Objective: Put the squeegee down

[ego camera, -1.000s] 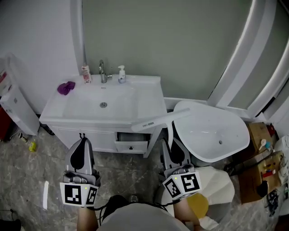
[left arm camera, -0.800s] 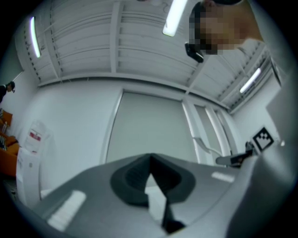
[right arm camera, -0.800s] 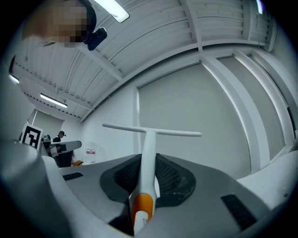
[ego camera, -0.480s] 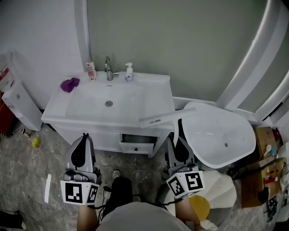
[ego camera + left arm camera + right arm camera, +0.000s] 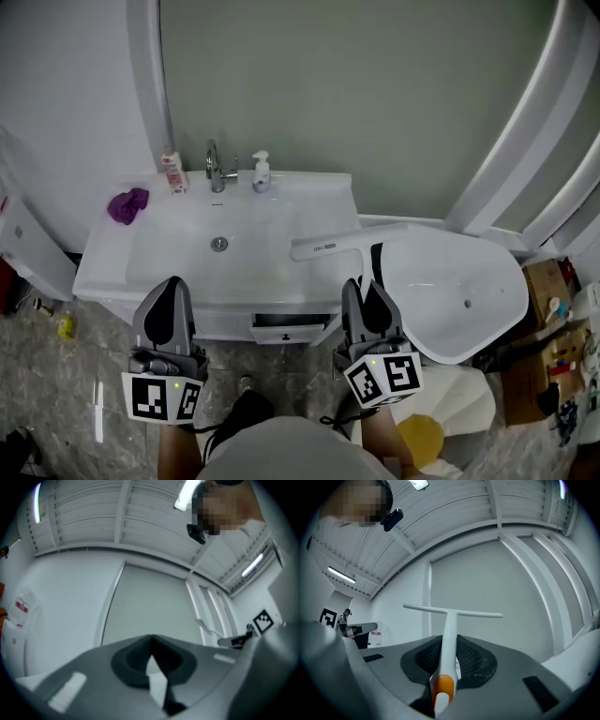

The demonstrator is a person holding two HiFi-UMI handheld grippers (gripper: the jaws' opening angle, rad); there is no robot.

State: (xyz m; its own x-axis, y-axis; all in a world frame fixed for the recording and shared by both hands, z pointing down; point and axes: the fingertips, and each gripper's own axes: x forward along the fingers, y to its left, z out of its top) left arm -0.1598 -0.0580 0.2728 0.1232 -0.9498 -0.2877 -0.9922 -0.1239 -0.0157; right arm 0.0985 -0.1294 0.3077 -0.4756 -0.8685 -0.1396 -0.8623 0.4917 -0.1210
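Observation:
The white squeegee (image 5: 349, 242) has its handle clamped in my right gripper (image 5: 367, 285). Its long blade lies crosswise over the right edge of the white washbasin counter (image 5: 314, 202). In the right gripper view the squeegee (image 5: 449, 630) rises out between the jaws of the right gripper (image 5: 450, 641), an orange band near the handle's end, the blade (image 5: 452, 612) forming a T at the top. My left gripper (image 5: 170, 286) hovers over the counter's front edge, shut, with nothing in it. In the left gripper view its jaws (image 5: 151, 641) meet at the tips.
On the counter's back stand a tap (image 5: 214, 167), a soap dispenser (image 5: 262, 172) and a small bottle (image 5: 172, 171); a purple cloth (image 5: 127, 204) lies at the left. A loose white basin (image 5: 469, 291) leans at the right. Below, a drawer (image 5: 291, 326) stands ajar. A cardboard box (image 5: 547, 281) sits far right.
Both grippers have come forward towards the washbasin. The squeegee blade, earlier in front of the counter's right corner, now hangs over its right edge. The grip is unchanged.

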